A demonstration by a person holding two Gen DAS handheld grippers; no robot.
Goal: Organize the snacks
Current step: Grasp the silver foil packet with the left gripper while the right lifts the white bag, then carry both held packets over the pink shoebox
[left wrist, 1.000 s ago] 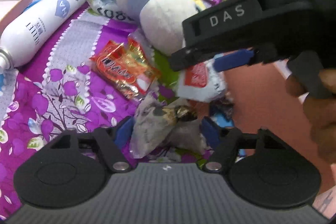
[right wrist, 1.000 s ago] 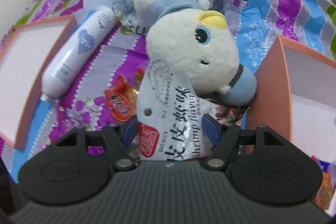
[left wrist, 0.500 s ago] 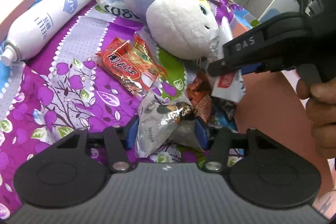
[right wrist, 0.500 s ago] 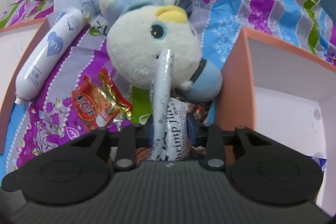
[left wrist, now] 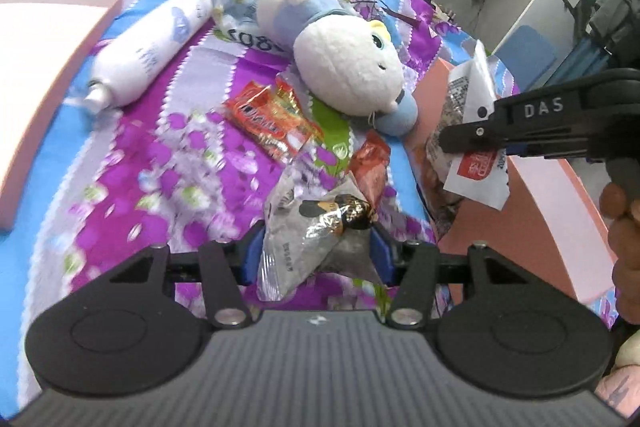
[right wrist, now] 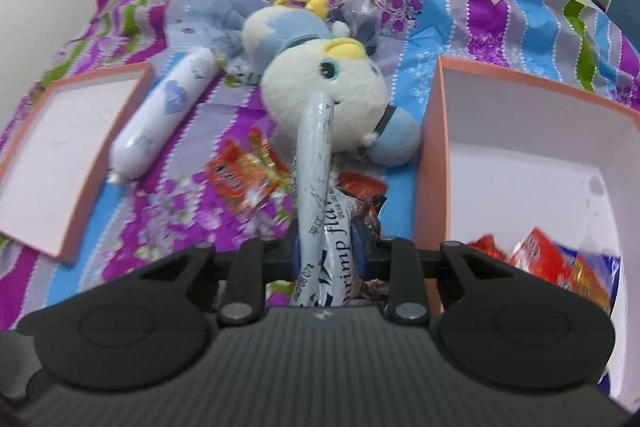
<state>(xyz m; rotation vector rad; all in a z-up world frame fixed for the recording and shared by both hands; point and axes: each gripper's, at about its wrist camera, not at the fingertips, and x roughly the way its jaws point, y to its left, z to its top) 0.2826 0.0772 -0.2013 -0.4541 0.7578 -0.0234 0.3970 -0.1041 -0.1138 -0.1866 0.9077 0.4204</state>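
Note:
My left gripper (left wrist: 316,251) is shut on a crumpled silver snack packet (left wrist: 296,227), held above the flowered bedspread. My right gripper (right wrist: 326,247) grips a white shrimp-flavour packet (right wrist: 316,163) edge-on, and its jaws are still closing on it. In the left wrist view that same right gripper (left wrist: 472,143) holds the white packet (left wrist: 472,99) beside the pink box wall (left wrist: 520,219). A red snack packet (left wrist: 272,123) and a smaller red one (left wrist: 372,159) lie on the spread. The right pink box (right wrist: 432,147) has several red and blue packets (right wrist: 560,267) in its near corner.
A white and blue plush toy (right wrist: 324,91) lies in the middle, just behind the loose snacks. A white spray bottle (right wrist: 160,115) lies to its left, beside a second shallow pink box (right wrist: 104,155). A person's hand (left wrist: 624,227) holds the right gripper's handle.
Both grippers closed on their packets and lifted them off the spread. The right gripper carried the white packet to the right, towards the right pink box.

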